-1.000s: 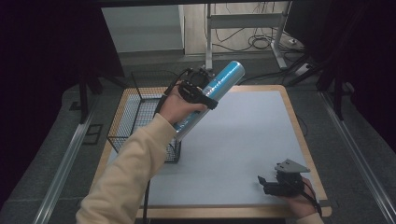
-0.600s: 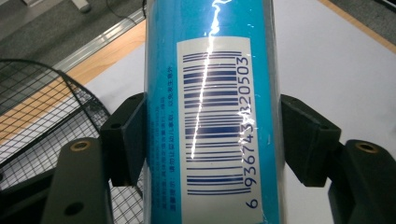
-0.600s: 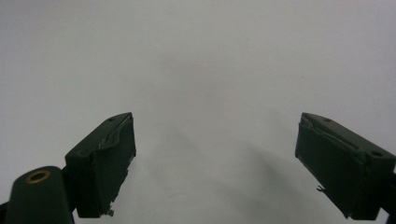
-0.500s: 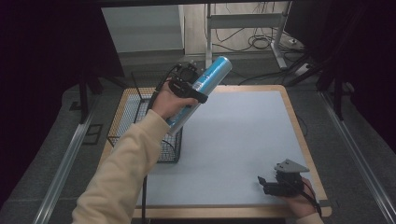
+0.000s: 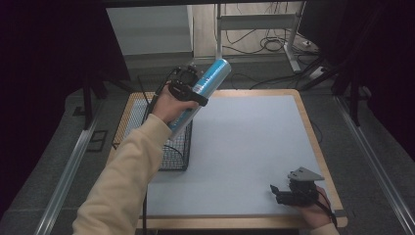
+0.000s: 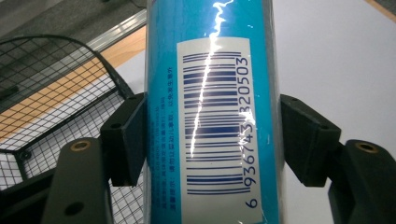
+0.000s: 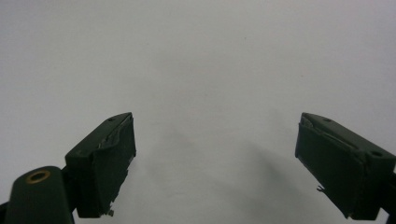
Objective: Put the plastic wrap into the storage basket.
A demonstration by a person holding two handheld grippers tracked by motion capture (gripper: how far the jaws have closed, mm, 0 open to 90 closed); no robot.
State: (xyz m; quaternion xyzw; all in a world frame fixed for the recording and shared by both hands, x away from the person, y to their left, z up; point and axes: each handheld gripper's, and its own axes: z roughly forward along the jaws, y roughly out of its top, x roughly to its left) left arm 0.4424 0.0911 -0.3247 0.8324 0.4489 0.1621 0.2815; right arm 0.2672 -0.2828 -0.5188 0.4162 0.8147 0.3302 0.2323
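A long blue cylinder (image 5: 203, 90) wrapped in glossy film hangs tilted in the air, top end up to the right, above the near right corner of a black wire basket (image 5: 161, 137). My left gripper (image 5: 188, 88) is shut on it; in the left gripper view both pads press the cylinder (image 6: 210, 112) at its white barcode label. Low at the table's front right my right gripper (image 5: 281, 192) rests open on the white mat, and the right gripper view has its jaws wide apart over bare mat, its gripper point (image 7: 215, 158) with nothing there.
The wire basket stands at the table's left side, partly over the wooden edge (image 5: 129, 105). A white mat (image 5: 254, 147) covers most of the tabletop. Behind the table are a grey cabinet (image 5: 151, 29), floor cables and a metal stand (image 5: 288, 29).
My left hand has carried the blue cylinder leftward, from over the mat's back left toward the basket. The right gripper has stayed where it was.
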